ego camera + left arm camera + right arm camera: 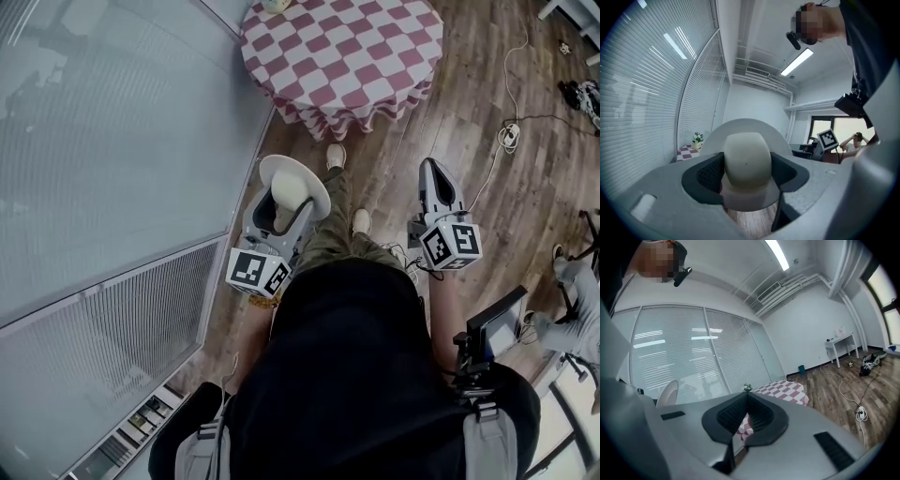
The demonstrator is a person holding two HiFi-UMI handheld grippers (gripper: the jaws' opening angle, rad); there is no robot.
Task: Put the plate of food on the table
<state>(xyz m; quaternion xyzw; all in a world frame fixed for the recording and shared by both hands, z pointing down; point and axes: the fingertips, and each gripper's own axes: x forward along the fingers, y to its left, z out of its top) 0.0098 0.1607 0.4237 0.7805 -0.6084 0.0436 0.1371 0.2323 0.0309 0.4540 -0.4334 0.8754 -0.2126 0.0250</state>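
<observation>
The only print in view is the black-and-white square pattern on each marker cube, the left one (255, 272) and the right one (450, 244). No words or brand can be read.

In the head view the left claw (286, 208) is held out at about 11 o'clock from the person's body, low in front of the hip and pointing ahead. The left gripper view shows the left claw (747, 168) closed on the food (746, 154), a pale rounded lump, with a dark pad pressed against each of its sides. The white plate (759, 127) stands tilted up behind the food, its near rim showing between the jaws. From above, the food (289, 197) lies against the plate (309, 178), which hangs over the wooden floor (394, 141), well apart from the bench.

The right claw (433, 173) is at about 1 o'clock, level with the left and pointing forward. In its own view the right claw (746, 401) has its tips touching and holds nothing. The plate (668, 392) shows edge-on at 9 o'clock there.

The bench (342, 56) is round, under a red-and-white checked cloth, at 12 o'clock ahead of the person's shoes (336, 155). A small pot of flowers (697, 139) stands on it. A white cable (509, 136) trails over the floor at 2 o'clock, and a glass wall with blinds (112, 141) fills the 9 to 11 o'clock side.
</observation>
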